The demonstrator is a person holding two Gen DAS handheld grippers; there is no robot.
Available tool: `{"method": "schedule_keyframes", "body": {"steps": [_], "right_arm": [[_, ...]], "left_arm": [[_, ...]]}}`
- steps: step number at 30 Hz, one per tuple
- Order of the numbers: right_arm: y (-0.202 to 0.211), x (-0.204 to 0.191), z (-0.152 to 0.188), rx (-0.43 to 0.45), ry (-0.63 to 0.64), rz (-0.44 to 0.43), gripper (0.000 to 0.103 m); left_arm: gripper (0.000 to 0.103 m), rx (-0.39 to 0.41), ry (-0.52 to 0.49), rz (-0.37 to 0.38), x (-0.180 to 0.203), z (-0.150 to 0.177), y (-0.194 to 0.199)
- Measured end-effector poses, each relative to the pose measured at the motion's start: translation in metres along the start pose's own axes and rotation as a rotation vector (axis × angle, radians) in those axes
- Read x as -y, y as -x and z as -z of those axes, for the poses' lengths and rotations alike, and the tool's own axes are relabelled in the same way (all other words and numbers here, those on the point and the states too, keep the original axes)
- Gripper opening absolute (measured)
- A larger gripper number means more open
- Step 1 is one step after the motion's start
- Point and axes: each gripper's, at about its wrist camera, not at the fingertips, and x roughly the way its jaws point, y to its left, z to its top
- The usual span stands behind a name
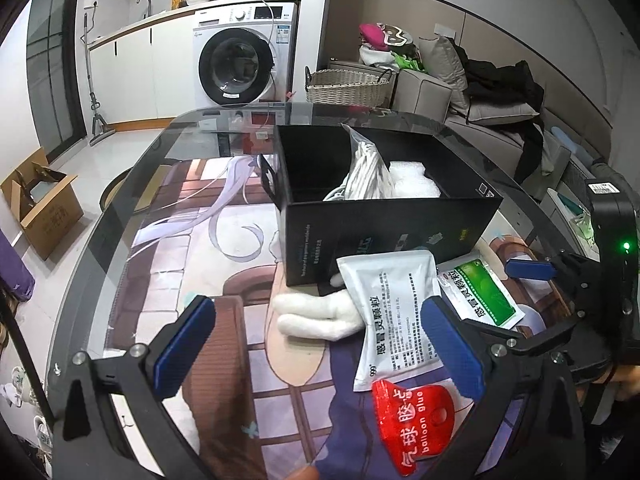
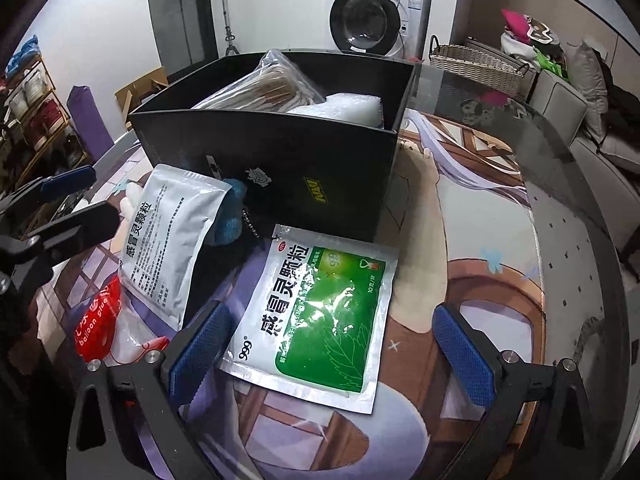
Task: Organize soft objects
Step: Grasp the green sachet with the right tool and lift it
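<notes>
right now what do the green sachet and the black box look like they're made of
Green sachet: glossy foil-laminate film, judging by silver crimped edges and glare across its print.
Black box: stiff matte card, probably laminated, with thin straight walls and crisp folded corners; the exact material is uncertain.

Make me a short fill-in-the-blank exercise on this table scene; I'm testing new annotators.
1. The green-and-white sachet lies flat in front of the ____ box.
2. The right tool is ____, holding nothing.
3. The red packet is printed "balloon ____".
4. The clear bag of cords sits ____ the box.

Missing words: black; open; glue; inside
</notes>
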Motion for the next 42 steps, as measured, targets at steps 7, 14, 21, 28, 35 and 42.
{"method": "schedule_keyframes", "body": {"steps": [7,14,21,28,35,42], "right_arm": [[0.011,0.000,0.009,0.042,0.044,-0.049,0.065],[0.019,0.008,0.019,0.088,0.039,-0.062,0.036],[0.029,0.012,0.027,0.128,0.030,-0.102,0.033],[0.045,0.010,0.029,0.171,0.034,-0.115,0.033],[0.047,0.016,0.031,0.172,0.026,-0.108,0.033],[0.050,0.019,0.032,0.175,0.016,-0.103,0.033]], "left_arm": [[0.103,-0.008,-0.019,-0.005,0.009,-0.001,-0.004],[0.103,-0.016,-0.027,-0.006,0.017,-0.002,-0.007],[0.103,-0.033,-0.058,-0.015,0.026,-0.002,-0.011],[0.103,-0.066,-0.096,-0.043,0.036,-0.001,-0.021],[0.099,-0.076,-0.141,-0.081,0.048,0.000,-0.028],[0.099,-0.081,-0.185,-0.067,0.064,0.001,-0.028]]}}
